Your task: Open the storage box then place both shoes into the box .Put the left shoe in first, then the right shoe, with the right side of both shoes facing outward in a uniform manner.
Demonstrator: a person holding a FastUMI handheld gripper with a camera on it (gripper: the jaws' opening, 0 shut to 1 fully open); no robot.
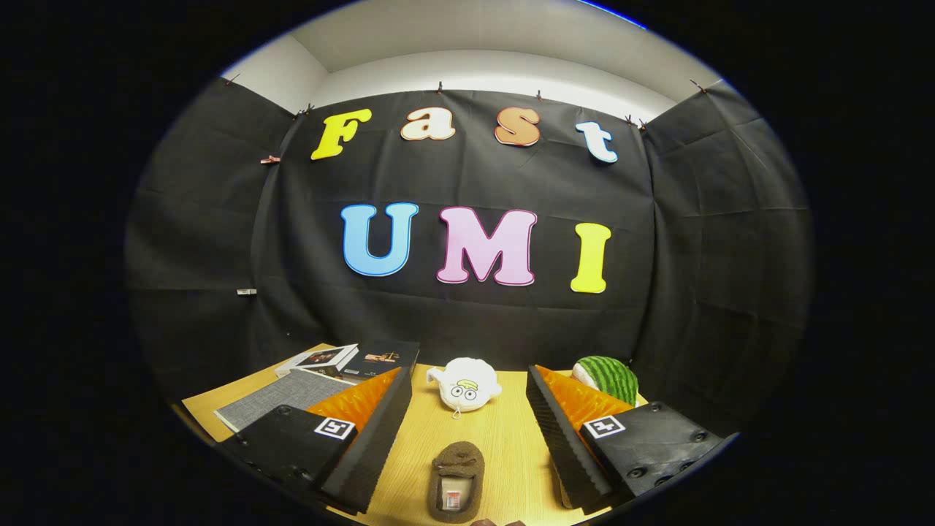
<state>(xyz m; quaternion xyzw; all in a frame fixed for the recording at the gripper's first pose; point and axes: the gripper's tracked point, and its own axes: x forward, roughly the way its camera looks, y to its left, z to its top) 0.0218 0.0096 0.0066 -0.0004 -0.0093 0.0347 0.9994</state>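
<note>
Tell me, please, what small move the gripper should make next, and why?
Probably ease the gripper down and forward onto the brown fuzzy shoe. Its jaws stand wide open, with the shoe lying between them on the light wooden table, untouched. The white plush toy sits beyond. I cannot pick out a storage box with certainty, so finding it may come first.

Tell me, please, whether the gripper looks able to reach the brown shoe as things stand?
Probably yes: the gripper is open, and the brown shoe lies on the table between its fingers, with nothing in the way.
</note>
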